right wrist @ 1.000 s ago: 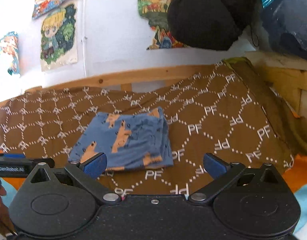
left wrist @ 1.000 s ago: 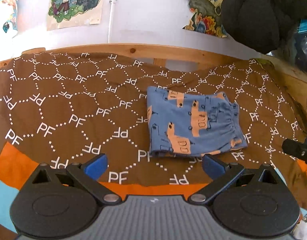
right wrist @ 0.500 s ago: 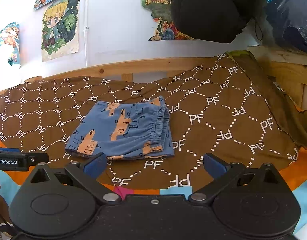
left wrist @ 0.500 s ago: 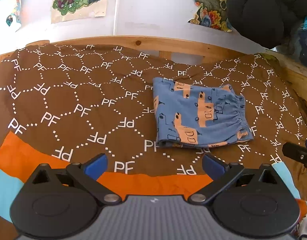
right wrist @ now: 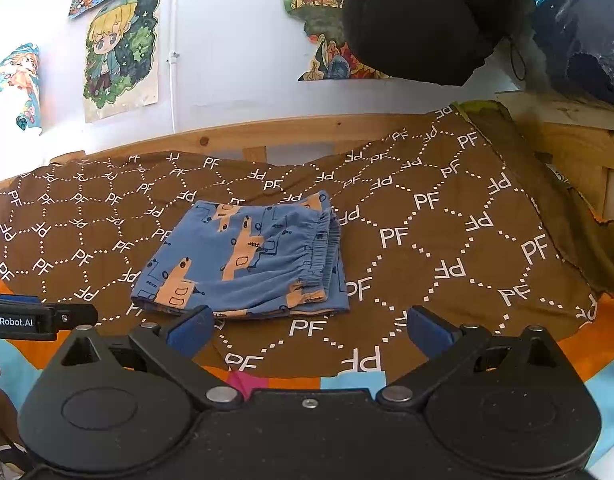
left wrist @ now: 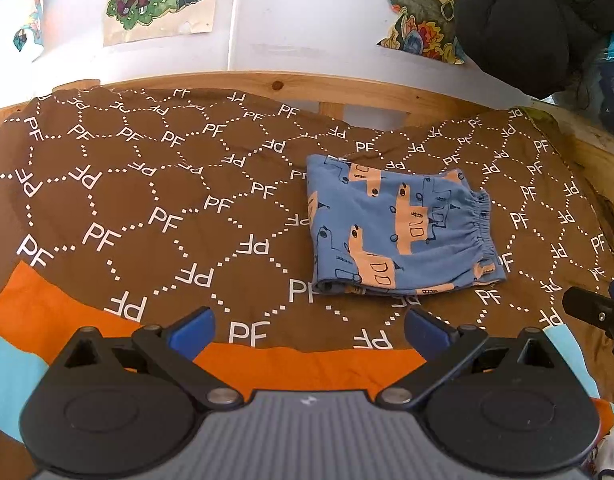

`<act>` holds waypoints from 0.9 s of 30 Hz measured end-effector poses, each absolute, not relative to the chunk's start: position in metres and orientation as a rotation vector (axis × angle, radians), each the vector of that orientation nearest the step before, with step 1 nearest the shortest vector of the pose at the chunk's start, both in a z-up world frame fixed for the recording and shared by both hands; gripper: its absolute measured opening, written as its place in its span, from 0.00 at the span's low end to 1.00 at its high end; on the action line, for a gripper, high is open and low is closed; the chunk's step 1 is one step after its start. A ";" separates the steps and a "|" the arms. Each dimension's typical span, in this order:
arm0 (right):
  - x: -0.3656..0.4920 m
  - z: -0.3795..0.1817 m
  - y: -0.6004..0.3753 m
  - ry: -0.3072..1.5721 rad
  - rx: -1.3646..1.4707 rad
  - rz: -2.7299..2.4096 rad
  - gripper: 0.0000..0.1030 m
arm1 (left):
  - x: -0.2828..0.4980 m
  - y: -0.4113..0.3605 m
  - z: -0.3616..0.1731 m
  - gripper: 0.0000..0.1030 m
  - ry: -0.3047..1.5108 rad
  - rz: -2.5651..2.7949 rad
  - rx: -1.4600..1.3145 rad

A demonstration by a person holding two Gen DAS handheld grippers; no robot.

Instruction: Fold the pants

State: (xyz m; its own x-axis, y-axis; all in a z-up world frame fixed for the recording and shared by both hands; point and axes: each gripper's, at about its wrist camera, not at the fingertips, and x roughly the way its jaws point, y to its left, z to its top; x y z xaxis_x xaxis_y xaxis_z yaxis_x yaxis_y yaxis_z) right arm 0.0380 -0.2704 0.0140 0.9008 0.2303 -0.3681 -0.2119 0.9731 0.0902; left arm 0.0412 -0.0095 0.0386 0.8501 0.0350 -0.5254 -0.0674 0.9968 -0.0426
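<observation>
The blue pants [left wrist: 403, 232] lie folded into a compact rectangle on the brown patterned blanket [left wrist: 147, 208], elastic waistband to the right. The left gripper [left wrist: 309, 330] and right gripper [right wrist: 309, 328] hang near its front edge, jaws spread wide, touching nothing.
</observation>
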 end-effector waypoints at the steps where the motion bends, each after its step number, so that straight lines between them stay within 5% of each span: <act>1: 0.038 0.013 -0.270 0.388 0.049 0.229 0.99 | 0.041 -0.009 0.039 1.00 0.552 0.053 -0.061; 27: 0.039 0.009 -0.270 0.398 0.047 0.233 0.99 | 0.040 -0.008 0.038 1.00 0.555 0.055 -0.065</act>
State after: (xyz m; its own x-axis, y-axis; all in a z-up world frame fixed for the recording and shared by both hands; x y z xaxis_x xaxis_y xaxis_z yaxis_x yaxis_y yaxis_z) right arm 0.0392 -0.2696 0.0095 0.8958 0.2336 -0.3782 -0.2150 0.9723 0.0911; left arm 0.0404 -0.0083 0.0378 0.8487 0.0346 -0.5278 -0.0697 0.9965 -0.0467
